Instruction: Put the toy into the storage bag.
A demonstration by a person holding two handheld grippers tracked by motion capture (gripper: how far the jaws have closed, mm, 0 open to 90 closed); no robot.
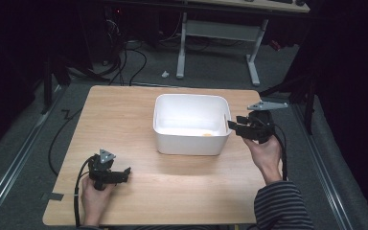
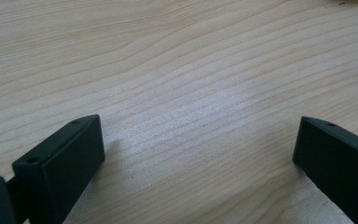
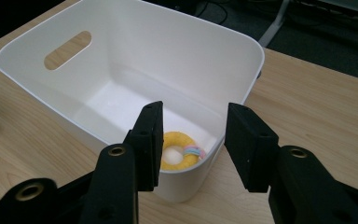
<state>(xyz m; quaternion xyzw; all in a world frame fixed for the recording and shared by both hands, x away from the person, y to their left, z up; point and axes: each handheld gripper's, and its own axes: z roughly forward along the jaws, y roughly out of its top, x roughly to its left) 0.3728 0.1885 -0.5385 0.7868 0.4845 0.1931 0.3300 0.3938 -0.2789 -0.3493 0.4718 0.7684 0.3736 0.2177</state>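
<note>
At the table's [image 1: 139, 103] near left corner, the left gripper [image 1: 124, 173] sits low over the wood in the person's left hand [image 1: 95, 196], well apart from everything else. In the left gripper view its two black, blocky jaws stand wide apart with nothing between them but pale, fine-grained wood, so it is open and empty. The tabletop is a light wooden slab with rounded corners, and a broad bare stretch runs from that gripper to the bin [image 1: 191, 143]. The bin stands a little right of the table's centre, nearer the far edge: a white, smooth plastic tub, rectangular with rounded corners and a rolled rim. In the right gripper view an oval handle slot is cut into its far wall. Inside the bin [image 3: 242, 60] lies a ring [image 3: 179, 156], yellow and doughnut-shaped with a small pastel striped band on one side, flat on the floor in the corner nearest the right gripper [image 3: 193, 135]. In the high view the ring [image 1: 207, 134] is a small yellow spot by the bin's right wall. The right gripper [image 1: 233, 123], in the right hand [image 1: 264, 153], hovers just outside the bin's right rim. Its jaws are parted, holding nothing. Bare wood lies in front of the bin, and a narrower strip runs to the table's right edge.
</note>
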